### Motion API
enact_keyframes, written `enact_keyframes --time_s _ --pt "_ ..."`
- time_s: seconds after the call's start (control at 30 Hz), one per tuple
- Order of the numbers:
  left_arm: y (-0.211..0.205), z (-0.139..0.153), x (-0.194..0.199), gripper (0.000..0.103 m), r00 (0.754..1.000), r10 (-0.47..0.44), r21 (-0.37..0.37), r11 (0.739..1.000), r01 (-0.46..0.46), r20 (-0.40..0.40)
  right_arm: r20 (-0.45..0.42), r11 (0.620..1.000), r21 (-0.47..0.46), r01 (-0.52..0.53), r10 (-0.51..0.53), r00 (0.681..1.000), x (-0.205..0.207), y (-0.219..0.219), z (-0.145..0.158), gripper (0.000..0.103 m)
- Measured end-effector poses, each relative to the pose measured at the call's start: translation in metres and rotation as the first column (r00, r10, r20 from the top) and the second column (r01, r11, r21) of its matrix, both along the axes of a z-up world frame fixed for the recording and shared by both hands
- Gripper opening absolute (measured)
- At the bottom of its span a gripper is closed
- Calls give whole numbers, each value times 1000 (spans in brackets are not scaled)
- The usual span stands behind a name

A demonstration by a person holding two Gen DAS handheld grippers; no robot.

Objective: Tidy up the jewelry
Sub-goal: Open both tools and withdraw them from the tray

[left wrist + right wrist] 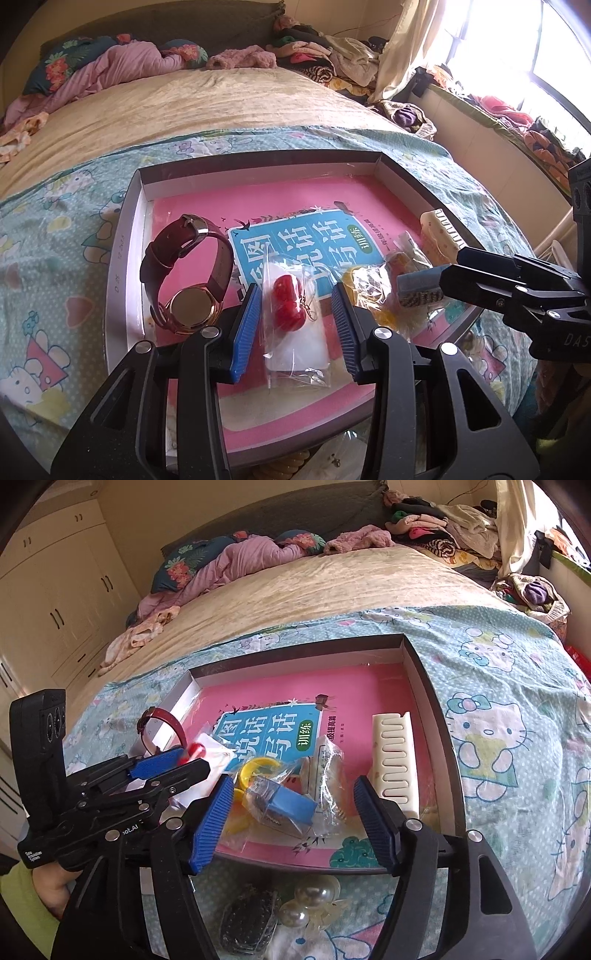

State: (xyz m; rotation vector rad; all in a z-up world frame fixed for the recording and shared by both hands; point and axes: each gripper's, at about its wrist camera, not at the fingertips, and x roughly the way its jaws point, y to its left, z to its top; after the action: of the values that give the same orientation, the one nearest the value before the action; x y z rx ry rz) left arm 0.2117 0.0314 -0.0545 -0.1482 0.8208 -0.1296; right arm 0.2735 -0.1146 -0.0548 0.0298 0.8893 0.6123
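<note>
Left gripper astride red earrings packet

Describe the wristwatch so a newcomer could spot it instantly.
Start at the shallow box lid on the cartoon-cat bedsheet, lined with a pink book. In its left part, as the left wrist view shows it, the wristwatch rests on edge beside a clear packet of red beads. Nothing else there has a dark red strap buckled into a loop and a round gold case.

In the right wrist view the left tool hides most of the red earrings' packet. The pearl clip and dark beaded piece sit half hidden behind the right tool's frame.
</note>
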Motion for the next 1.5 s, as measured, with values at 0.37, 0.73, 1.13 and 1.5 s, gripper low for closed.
enact_keyframes --time_s 0.37,0.73,1.13,1.5 --pt "2 14 -11 56 1000 13 -6 1000 -13 15 8 999 45 30 -31 999 -9 -14 10 81" --pt "0 41 -29 93 998 30 -7 1000 -29 55 28 994 100 52 -55 998 -22 -27 30 91" --pt "3 72 -49 93 992 44 -7 999 -44 115 76 989 134 58 -69 995 -39 -37 58 93" --pt "5 94 -73 93 985 39 4 999 -40 169 125 988 150 34 -53 991 -63 -36 85 93"
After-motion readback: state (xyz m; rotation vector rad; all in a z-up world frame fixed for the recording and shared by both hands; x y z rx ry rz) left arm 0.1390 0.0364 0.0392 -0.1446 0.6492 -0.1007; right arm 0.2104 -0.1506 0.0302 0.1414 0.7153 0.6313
